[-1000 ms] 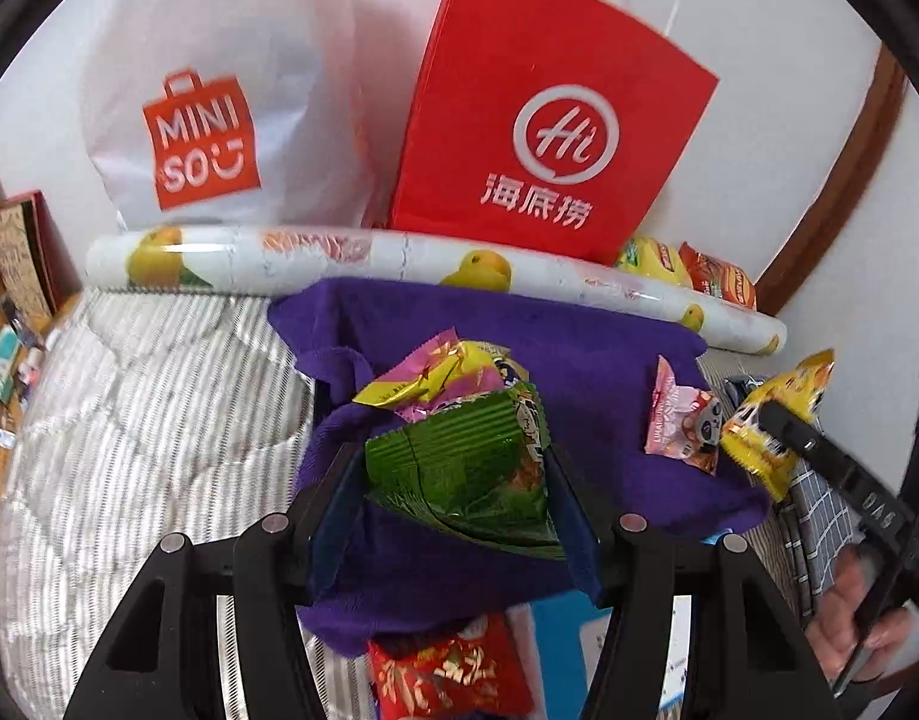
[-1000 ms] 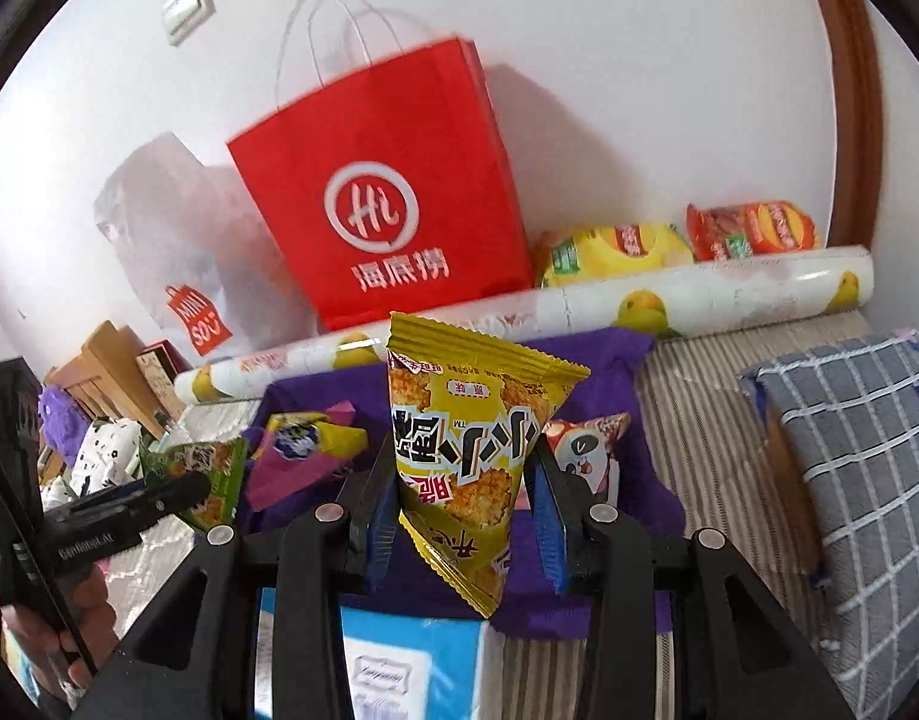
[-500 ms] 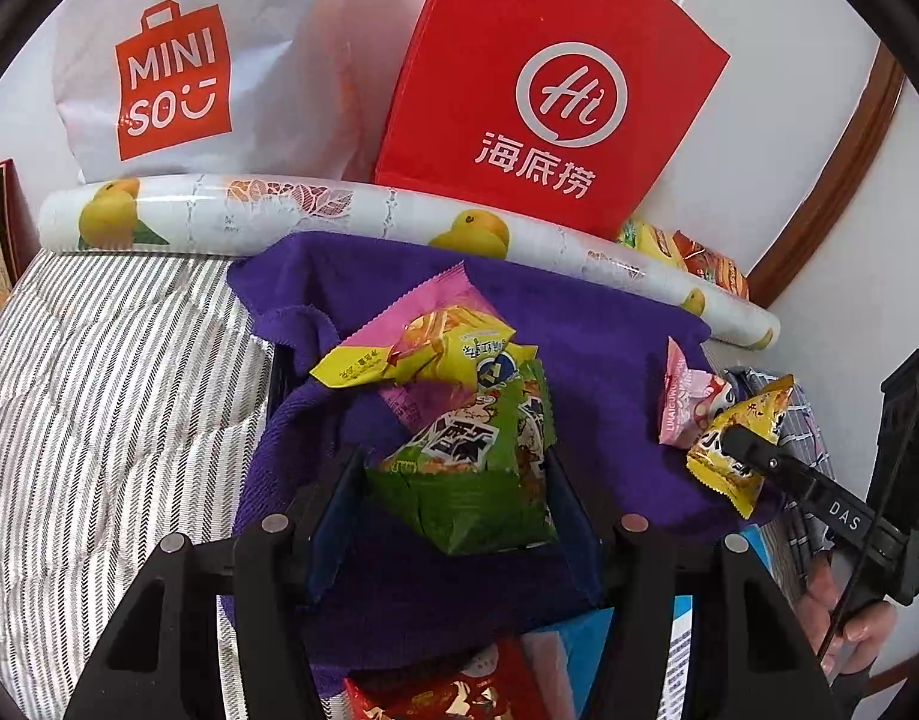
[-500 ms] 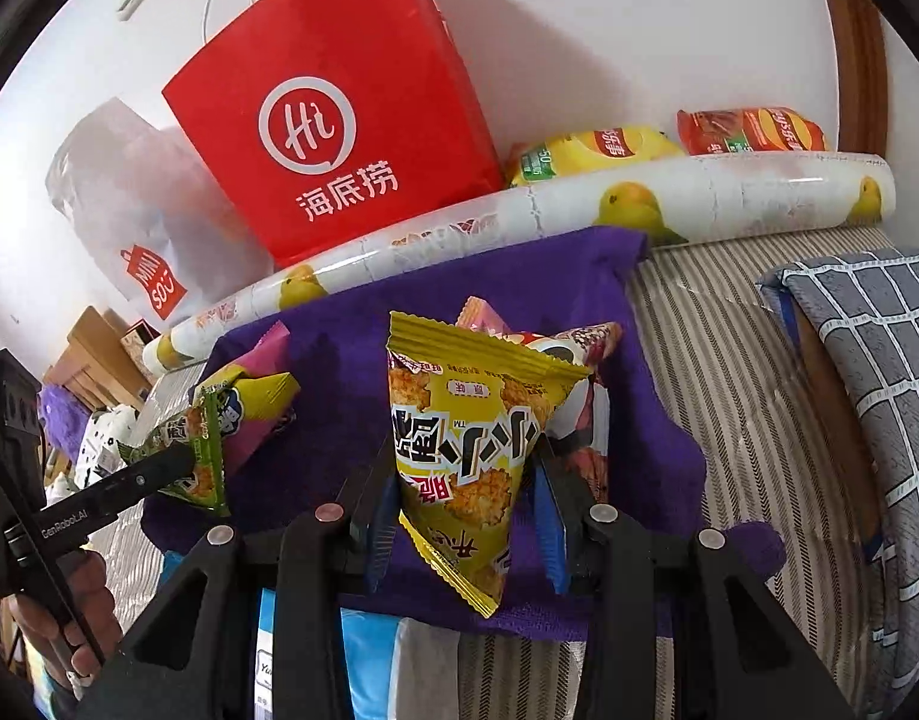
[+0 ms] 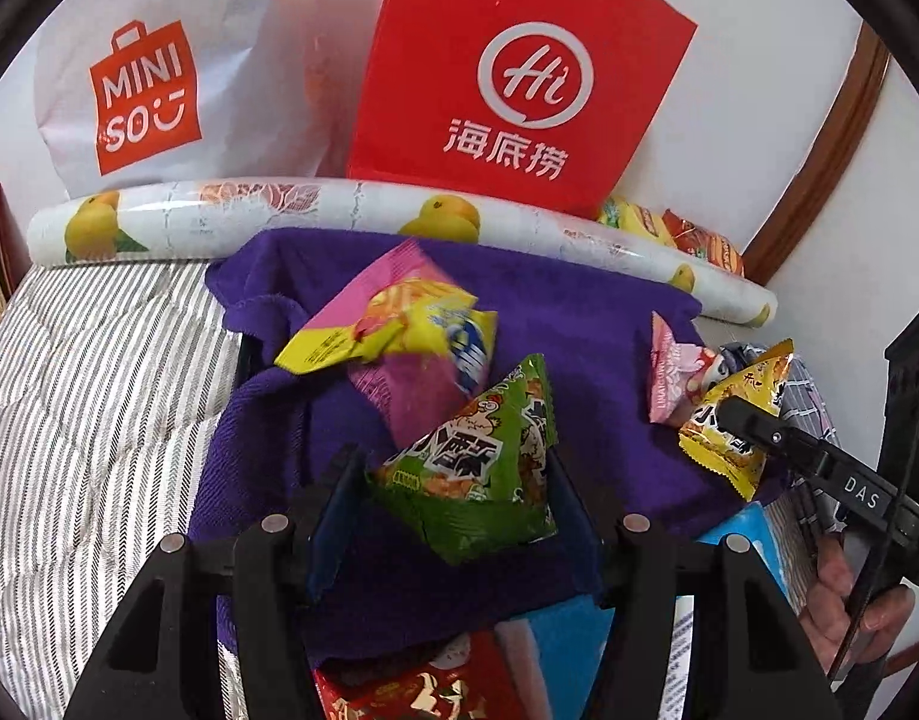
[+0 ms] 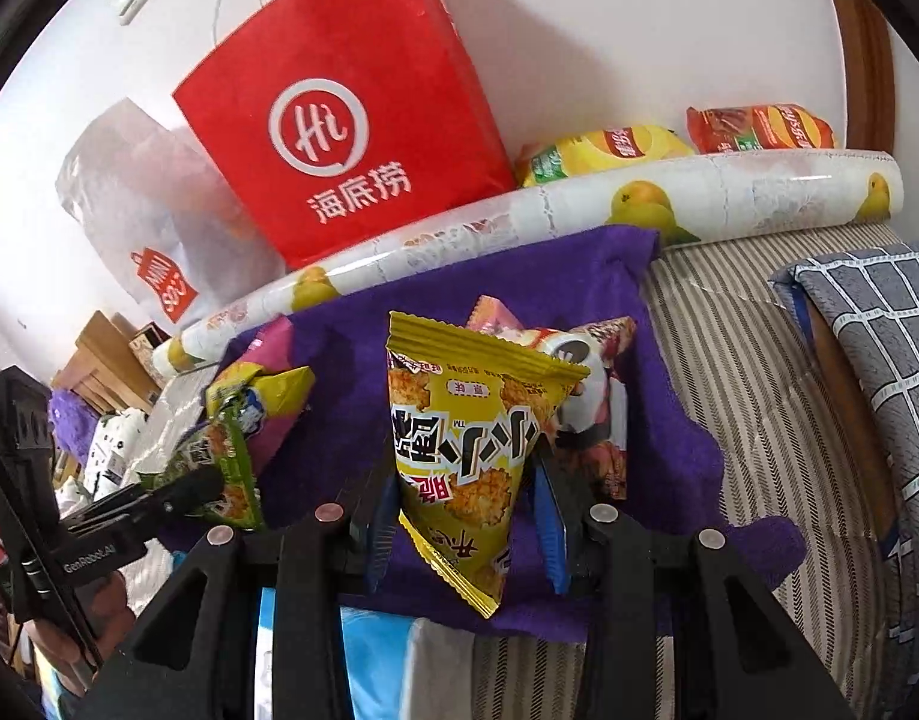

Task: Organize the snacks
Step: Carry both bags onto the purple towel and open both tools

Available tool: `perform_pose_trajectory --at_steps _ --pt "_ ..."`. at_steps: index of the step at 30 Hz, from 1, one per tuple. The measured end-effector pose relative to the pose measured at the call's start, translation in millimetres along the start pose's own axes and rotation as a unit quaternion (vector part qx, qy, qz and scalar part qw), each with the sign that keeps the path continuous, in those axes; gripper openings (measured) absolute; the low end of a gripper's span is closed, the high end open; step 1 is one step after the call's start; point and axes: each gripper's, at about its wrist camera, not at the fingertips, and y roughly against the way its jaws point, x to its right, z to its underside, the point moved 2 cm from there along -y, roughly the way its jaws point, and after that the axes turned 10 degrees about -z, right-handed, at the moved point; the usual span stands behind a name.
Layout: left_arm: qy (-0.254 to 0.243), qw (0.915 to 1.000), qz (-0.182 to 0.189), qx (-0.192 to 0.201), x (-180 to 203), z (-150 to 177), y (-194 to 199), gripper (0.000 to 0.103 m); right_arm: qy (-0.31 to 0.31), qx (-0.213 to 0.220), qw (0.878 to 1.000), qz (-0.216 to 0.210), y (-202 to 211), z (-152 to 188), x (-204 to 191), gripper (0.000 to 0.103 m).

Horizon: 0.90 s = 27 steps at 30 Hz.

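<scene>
The left gripper point(image 5: 456, 498) is pinching a green snack packet point(image 5: 477, 468) in its jaws, over the purple towel point(image 5: 579, 324) on the bed. The right gripper point(image 6: 465, 516) is clamping a yellow packet point(image 6: 465, 438). Both are looking light, puffy and crushable, best gripped mid-body. At 12 o'clock, a red bag point(image 6: 339, 108) is standing.

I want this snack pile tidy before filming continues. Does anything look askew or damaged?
Nothing looks torn or spilled. The purple towel is rumpled, its left edge folded over. The pink packet and yellow packet lie crossed in a heap. The left gripper holds the green packet tilted.
</scene>
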Motion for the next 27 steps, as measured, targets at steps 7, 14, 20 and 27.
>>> perform_pose_trajectory --at_steps 7,14,20,27 --pt "0.027 0.9996 0.008 -0.003 -12.4 4.2 -2.2 0.059 0.006 -0.012 1.0 0.012 -9.2 10.1 2.1 0.04" --pt "0.026 0.9996 0.011 -0.009 -11.6 4.4 -7.7 0.059 0.005 -0.016 1.0 0.018 -16.5 12.5 7.2 0.04" --pt "0.015 0.9998 0.008 -0.013 -6.4 5.9 -11.7 0.06 0.004 -0.025 0.999 0.02 -22.2 13.7 8.2 0.04" --pt "0.01 0.9997 0.002 -0.021 -4.4 6.4 -15.4 0.061 -0.001 -0.026 1.0 0.017 -18.3 12.2 9.5 0.049"
